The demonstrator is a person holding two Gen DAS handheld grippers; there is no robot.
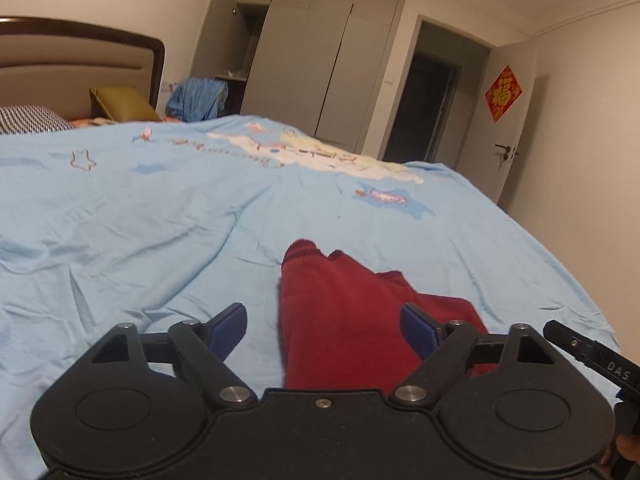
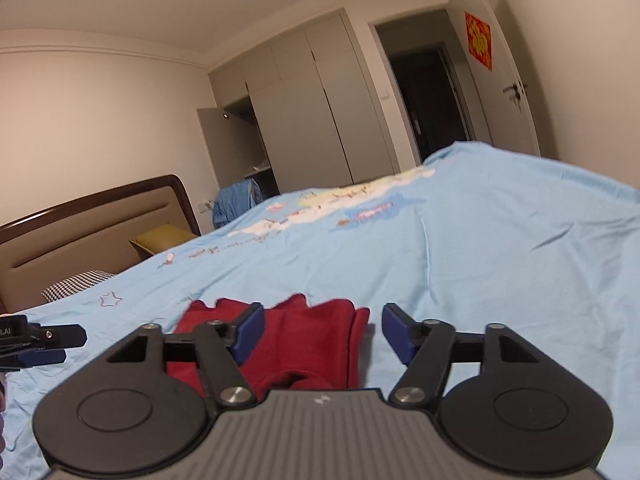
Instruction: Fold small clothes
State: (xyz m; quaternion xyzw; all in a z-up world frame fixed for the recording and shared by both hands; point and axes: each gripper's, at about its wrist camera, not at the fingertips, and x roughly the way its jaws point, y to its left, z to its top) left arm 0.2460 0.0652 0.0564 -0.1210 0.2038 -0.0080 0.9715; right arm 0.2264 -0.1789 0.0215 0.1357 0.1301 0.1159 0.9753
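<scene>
Broadly spread for working room: blue bed cover [image 1: 160, 208]; lying flat near its edge, red garment [image 1: 340, 312], partly folded; poised wide apart and empty, left claw [image 1: 323, 320], right claw [image 2: 323, 330], probably flanking it for another fold

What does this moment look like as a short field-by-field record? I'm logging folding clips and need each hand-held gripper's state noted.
surface: light blue bedspread
garment: dark red garment, lying bunched on the bedspread
left hand-held gripper: open, fingers either side of the garment's near part
right hand-held gripper: open, over the garment's edge
grasp: neither closed on cloth
background: grey wardrobe, one door open
</scene>
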